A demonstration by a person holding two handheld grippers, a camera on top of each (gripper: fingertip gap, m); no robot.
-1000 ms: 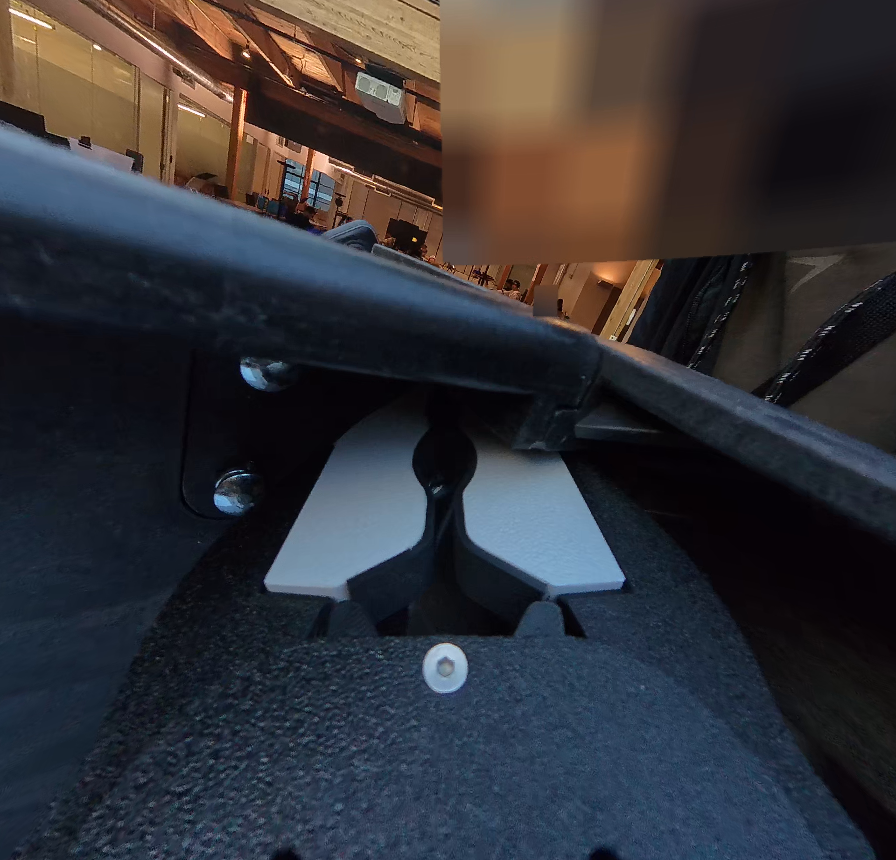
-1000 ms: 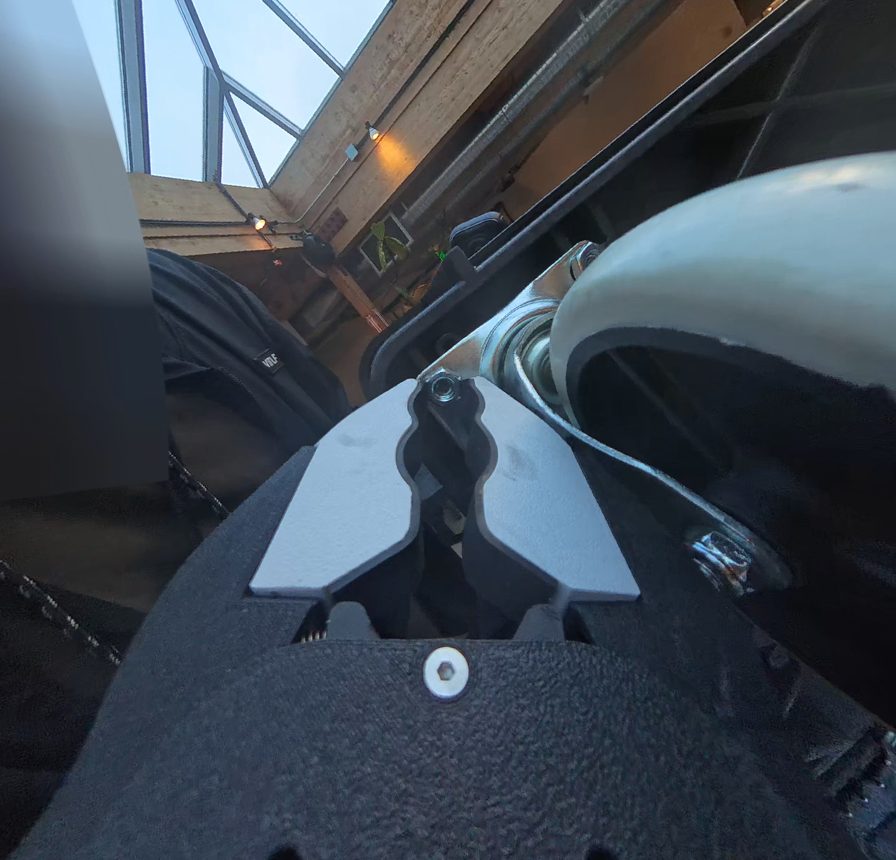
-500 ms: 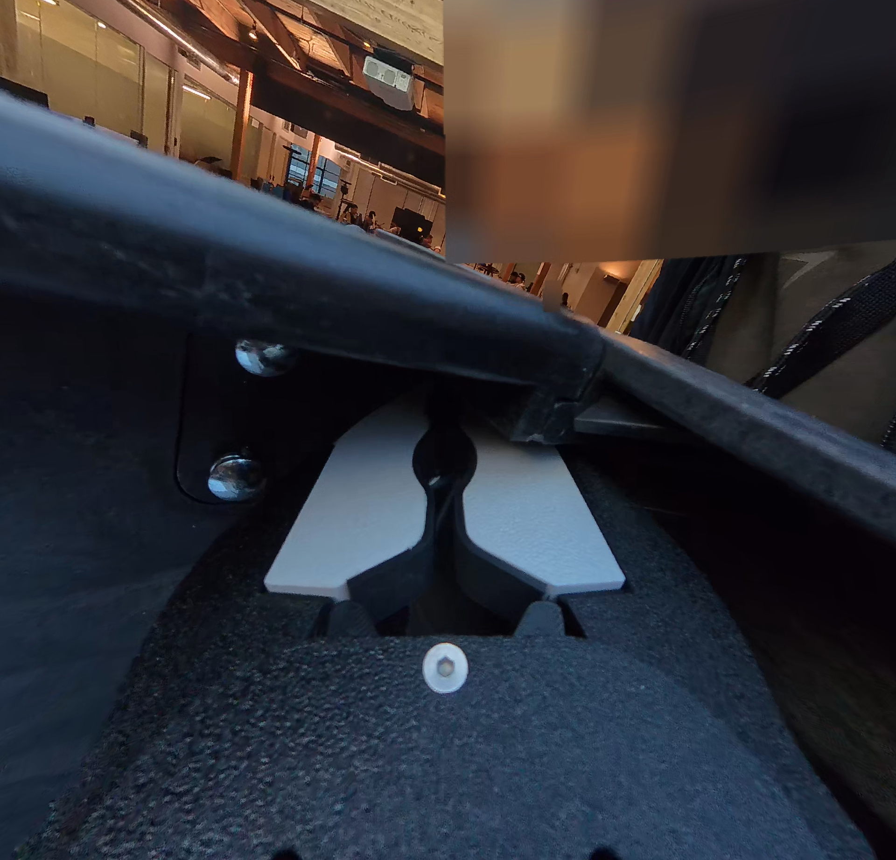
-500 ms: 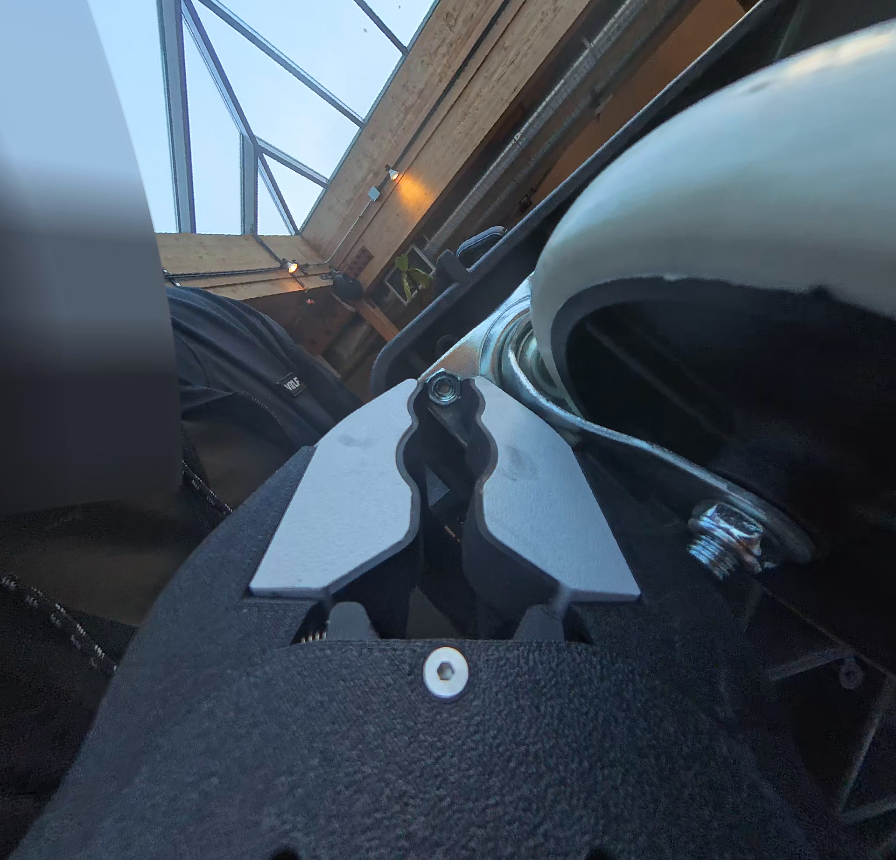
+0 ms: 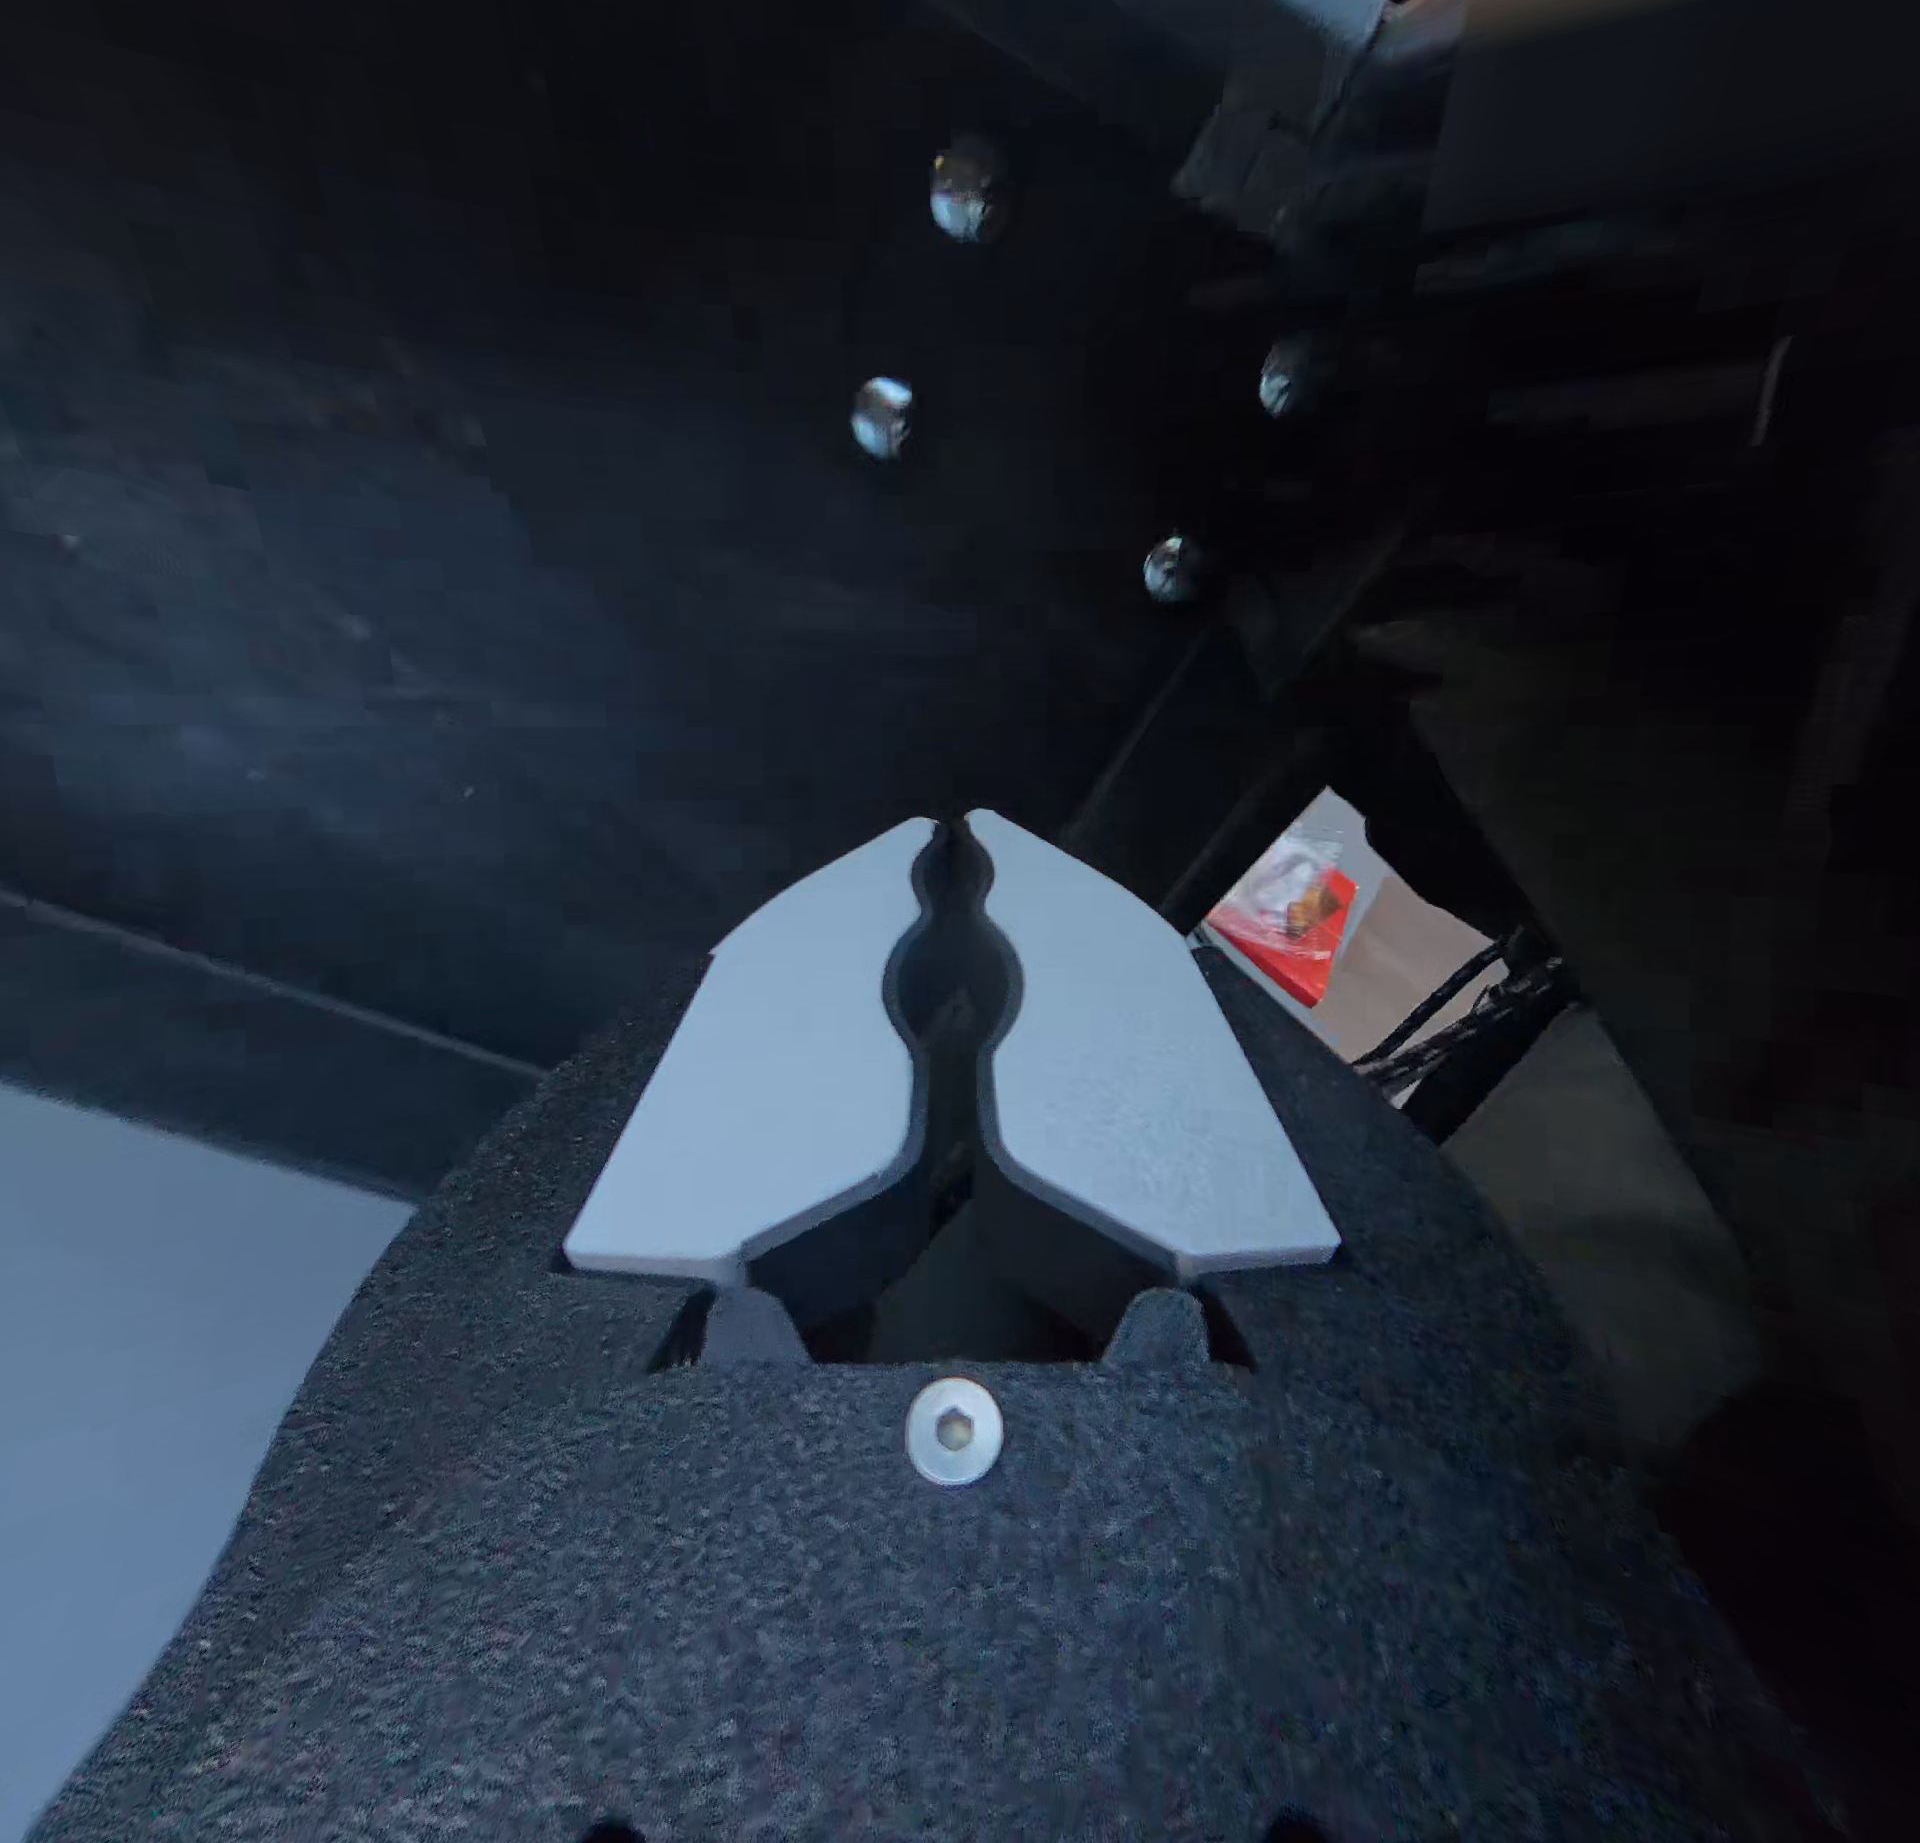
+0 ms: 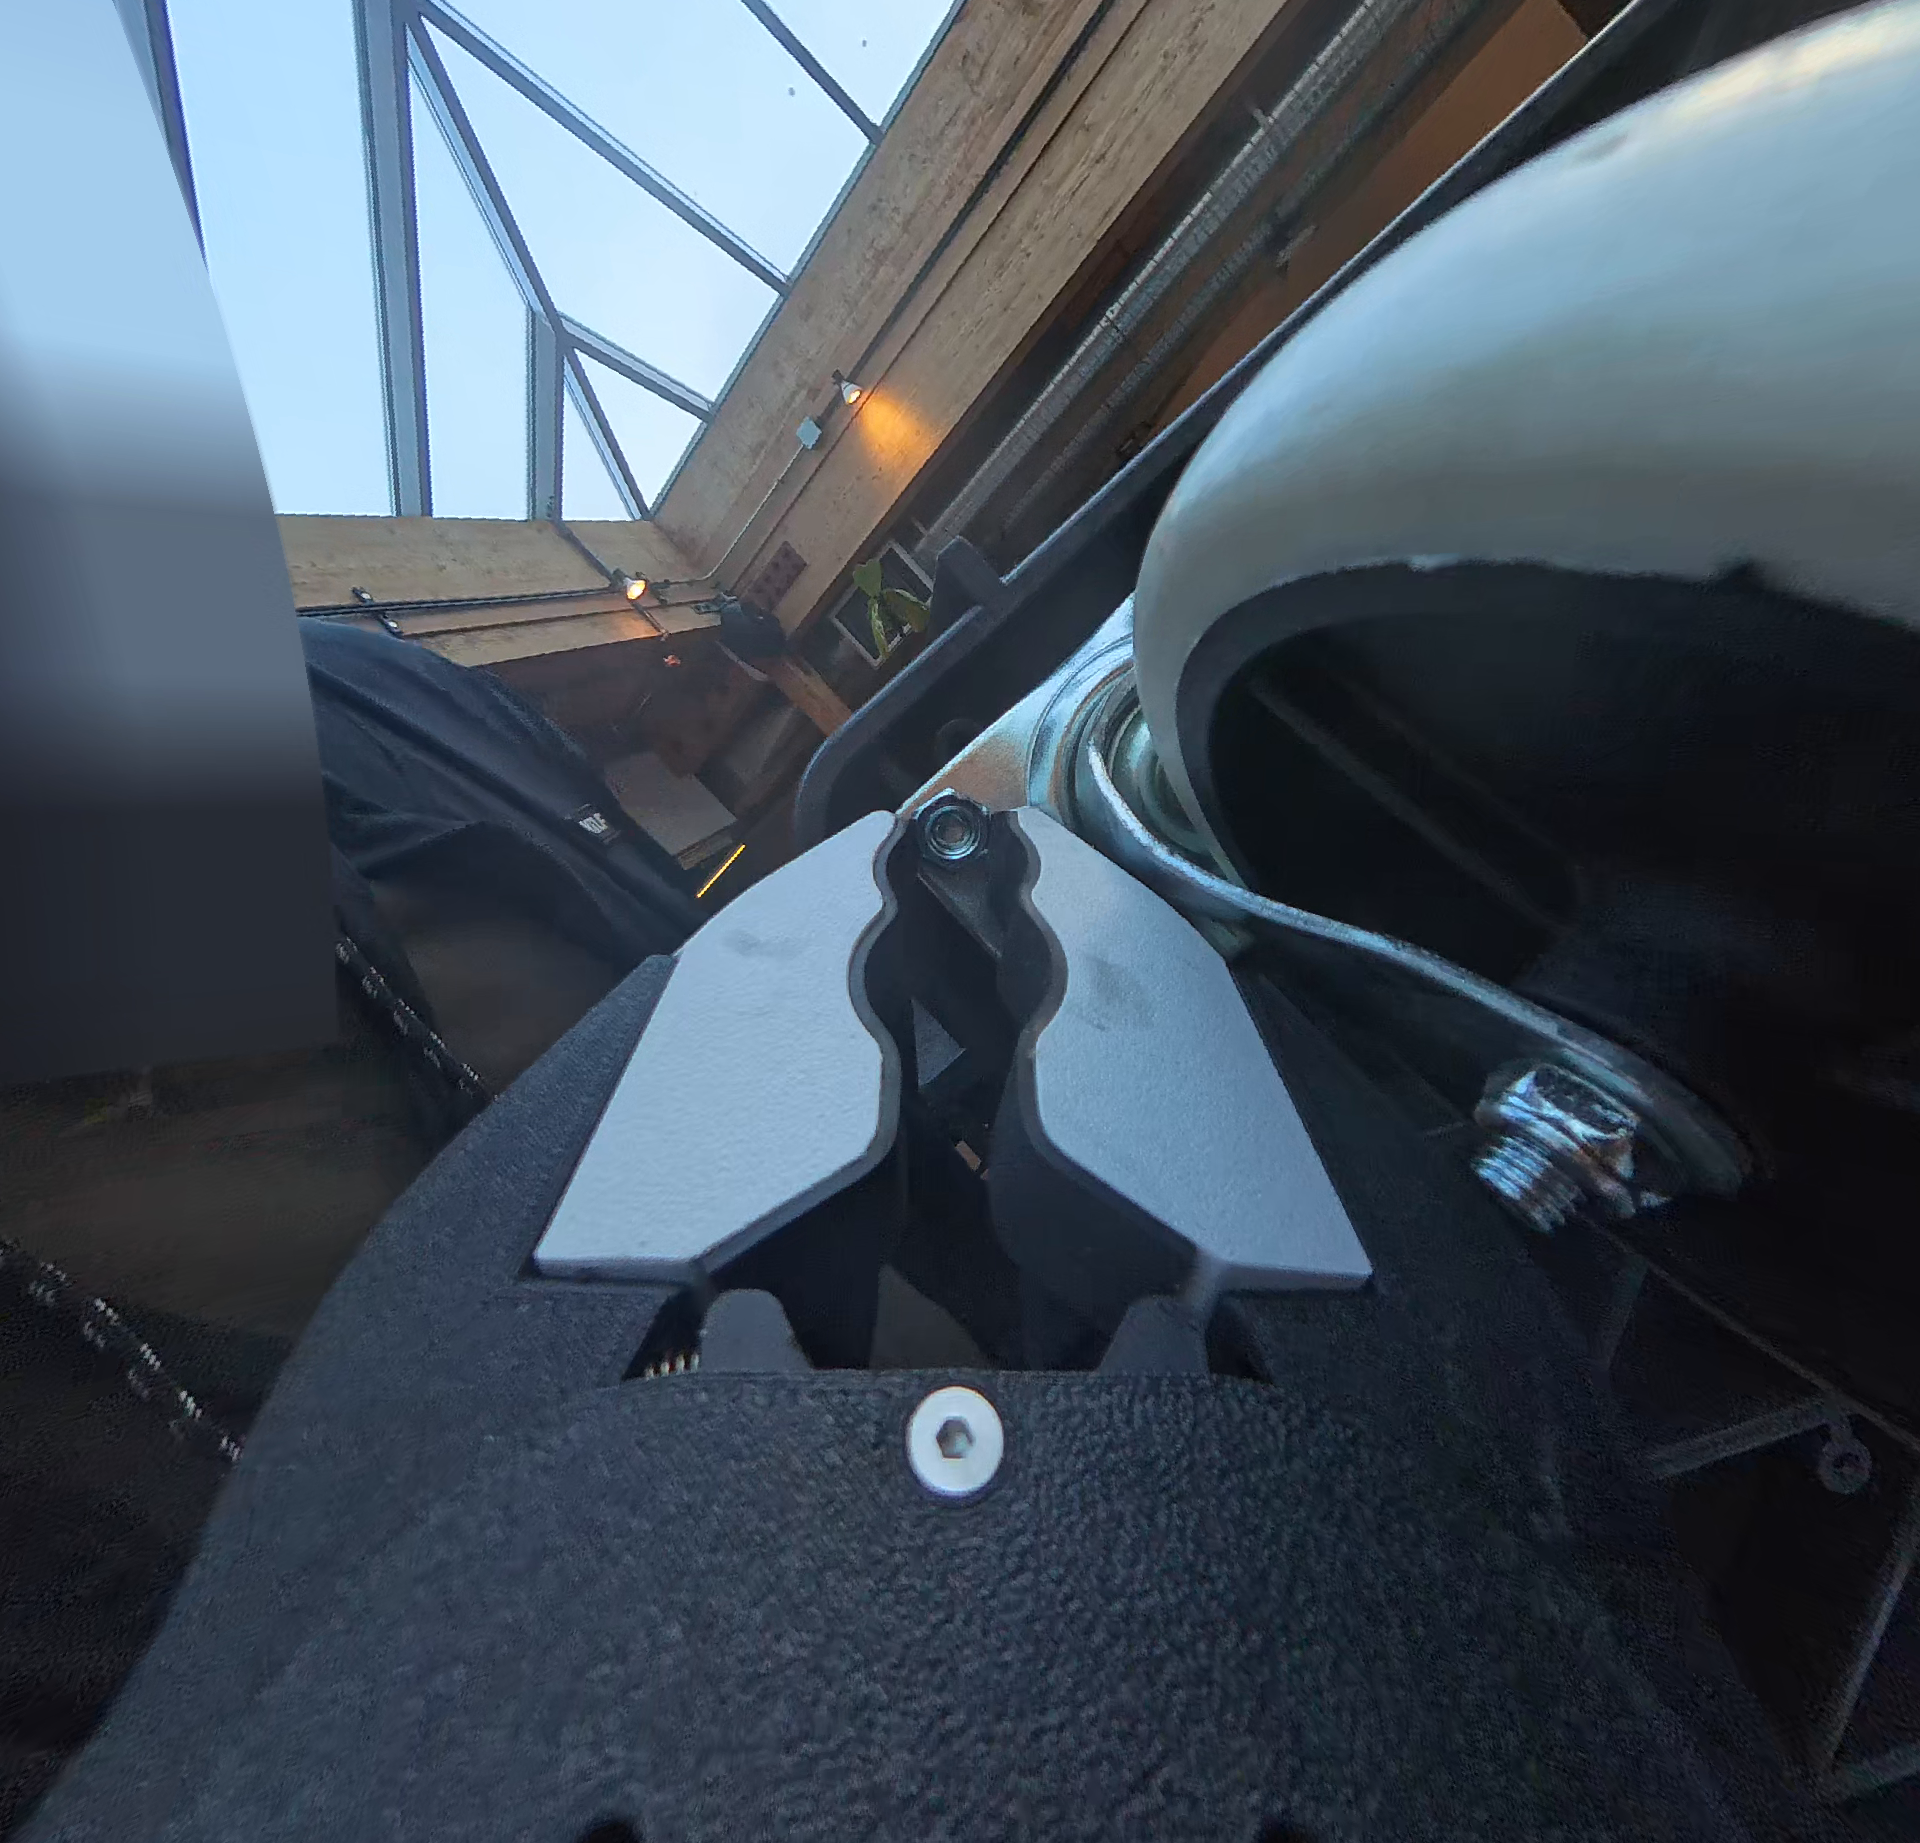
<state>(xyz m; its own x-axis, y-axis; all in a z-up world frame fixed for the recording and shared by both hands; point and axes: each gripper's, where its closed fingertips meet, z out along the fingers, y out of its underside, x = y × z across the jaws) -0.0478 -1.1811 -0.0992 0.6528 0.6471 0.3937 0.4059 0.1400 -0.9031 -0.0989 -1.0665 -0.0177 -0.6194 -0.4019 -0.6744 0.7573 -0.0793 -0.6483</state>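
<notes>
Facing a dark panel (image 5: 520, 443) studded with bolt heads (image 5: 881, 417), the left gripper (image 5: 954, 819) has its jaws closed, tips touching, holding nothing. Rightward, the right gripper (image 6: 956, 825) pinches a small nut (image 6: 948, 837) between narrowly parted jaws; a caster wheel (image 6: 1558, 339) sits just right of them.
</notes>
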